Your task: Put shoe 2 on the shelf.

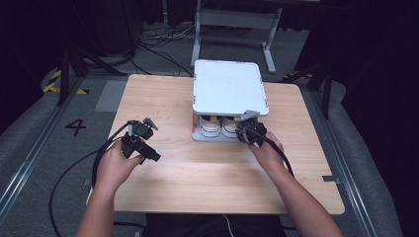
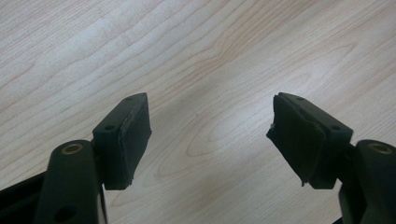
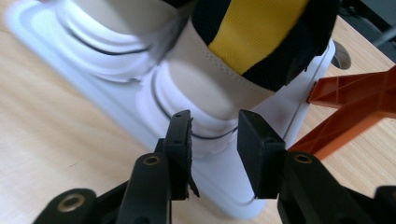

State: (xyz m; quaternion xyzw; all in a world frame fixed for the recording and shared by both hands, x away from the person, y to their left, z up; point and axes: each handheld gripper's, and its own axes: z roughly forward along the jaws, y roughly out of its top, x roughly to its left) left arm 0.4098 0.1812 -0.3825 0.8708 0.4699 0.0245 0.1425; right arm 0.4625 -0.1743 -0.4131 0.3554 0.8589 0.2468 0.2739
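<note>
Wooden table (image 1: pixel 197 173) is bearing a two-tier rack (image 1: pixel 230 89) at frame centre, where the right gripper (image 3: pixel 215 140), jaws parted, is reaching a shoe (image 3: pixel 201 88) heel to grasp it, while the left gripper (image 2: pixel 210 135) is idling wide open.

white shoe (image 3: pixel 196 88), yellow tongue (image 3: pixel 254 32), orange rack (image 3: pixel 359 100)

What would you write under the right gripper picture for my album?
The right claw reaches for the heel of a white shoe on the rack's white bottom shelf.
</note>
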